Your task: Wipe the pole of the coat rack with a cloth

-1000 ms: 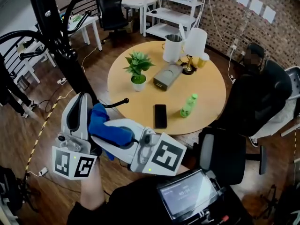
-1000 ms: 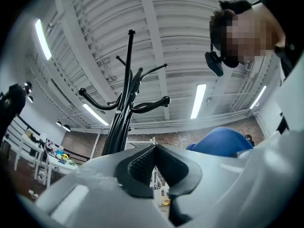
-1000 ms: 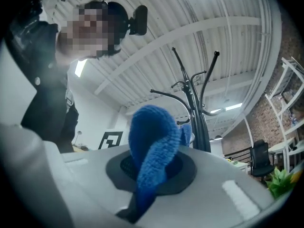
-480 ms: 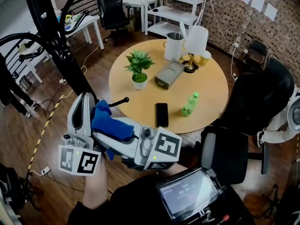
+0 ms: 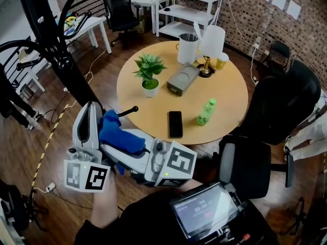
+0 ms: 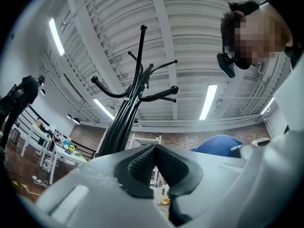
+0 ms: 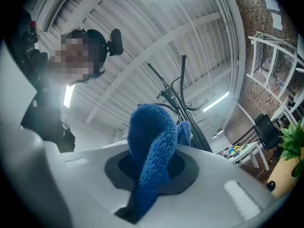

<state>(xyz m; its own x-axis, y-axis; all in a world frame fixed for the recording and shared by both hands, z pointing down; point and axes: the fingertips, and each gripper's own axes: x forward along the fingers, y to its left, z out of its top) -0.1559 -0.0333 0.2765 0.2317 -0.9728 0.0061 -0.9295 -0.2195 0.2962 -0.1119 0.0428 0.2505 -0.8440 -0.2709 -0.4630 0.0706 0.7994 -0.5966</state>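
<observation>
The black coat rack's pole (image 5: 57, 52) rises at the upper left of the head view, with curved hooks. Close below me, my right gripper (image 5: 109, 145) points left and is shut on a blue cloth (image 5: 115, 130) that bunches out of its jaws. My left gripper (image 5: 92, 107) stands just left of the cloth, pointing up, shut with nothing between its pads. In the left gripper view the coat rack (image 6: 128, 109) stands against the ceiling beyond the shut gripper (image 6: 154, 148), and the cloth (image 6: 216, 144) shows to the right. In the right gripper view the cloth (image 7: 153, 146) fills the jaws, the rack (image 7: 183, 95) behind.
A round wooden table (image 5: 232, 103) carries a potted plant (image 5: 149, 74), a phone (image 5: 174, 124), a green bottle (image 5: 205, 113), a grey box (image 5: 182, 80) and a lamp (image 5: 212, 47). Black office chairs (image 5: 278, 108) stand at the right. White shelving (image 5: 190, 11) is at the back.
Both grippers have shifted slightly up in the head view together. The cloth stays held in the right gripper. The left gripper stays shut.
</observation>
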